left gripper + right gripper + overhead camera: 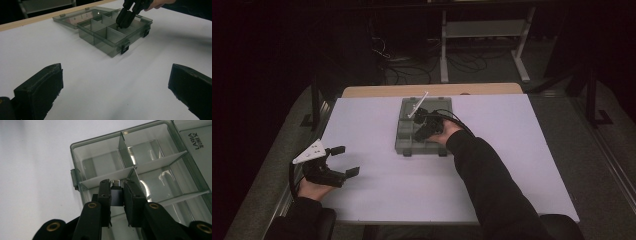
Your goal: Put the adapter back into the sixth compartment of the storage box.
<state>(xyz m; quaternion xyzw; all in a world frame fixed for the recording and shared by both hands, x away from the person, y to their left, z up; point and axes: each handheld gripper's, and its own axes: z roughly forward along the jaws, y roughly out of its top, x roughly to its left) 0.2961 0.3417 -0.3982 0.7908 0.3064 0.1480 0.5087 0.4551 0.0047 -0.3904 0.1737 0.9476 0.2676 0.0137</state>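
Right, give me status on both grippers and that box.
Left gripper open, idle on table. Right gripper shut on small black adapter, over open compartment box. Nothing in the way.

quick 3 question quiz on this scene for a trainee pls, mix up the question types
1. True or false: the right gripper is shut on a small black adapter with a metal plug.
2. The translucent grey plastic compartment box has its lid: A open, B closed.
3. How do the left gripper jaws stand?

Key
1. True.
2. A; the lid lies flat behind the box.
3. Wide apart over the white tabletop, with nothing between them.
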